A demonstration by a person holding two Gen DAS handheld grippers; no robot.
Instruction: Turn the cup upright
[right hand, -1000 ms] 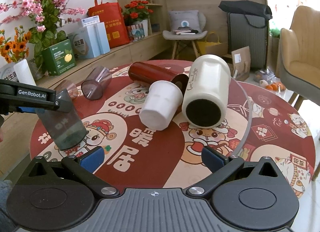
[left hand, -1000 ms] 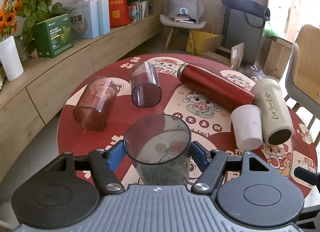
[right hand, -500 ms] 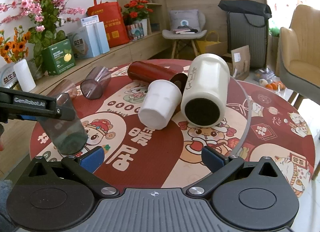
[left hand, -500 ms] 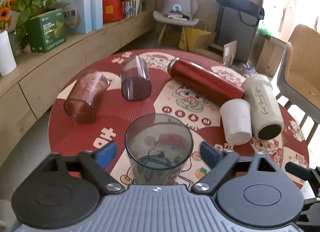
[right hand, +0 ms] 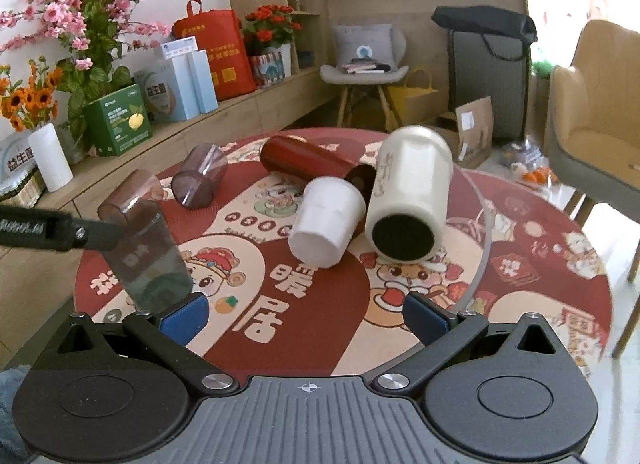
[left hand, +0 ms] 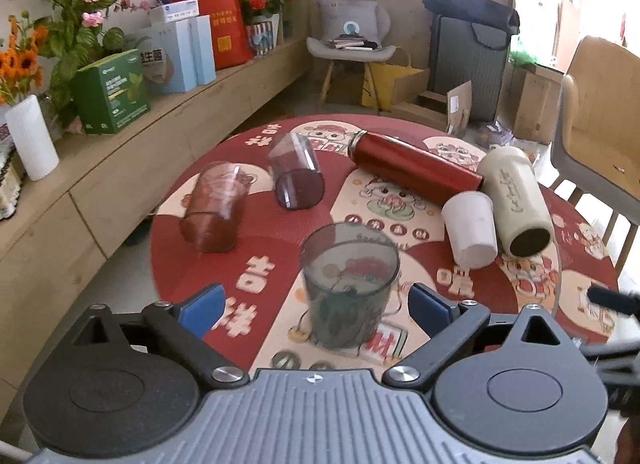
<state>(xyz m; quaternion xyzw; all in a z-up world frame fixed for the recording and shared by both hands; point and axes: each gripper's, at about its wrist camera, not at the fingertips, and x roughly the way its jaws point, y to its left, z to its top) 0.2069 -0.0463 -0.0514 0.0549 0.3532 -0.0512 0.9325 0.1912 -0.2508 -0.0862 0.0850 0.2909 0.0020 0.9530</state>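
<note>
Grey cup (left hand: 349, 284) upright btwn spread left gripper (left hand: 316, 306); right gripper (right hand: 308, 318) spread (white cup (right hand: 326, 222), cream tumbler (right hand: 408, 194) ahead).

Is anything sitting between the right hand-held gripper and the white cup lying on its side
Nothing visible does. The right hand-held gripper is open, and only bare red table mat lies between it and the white cup. The cream tumbler lies close against the cup's right side, so that side looks tight for a finger.
</note>
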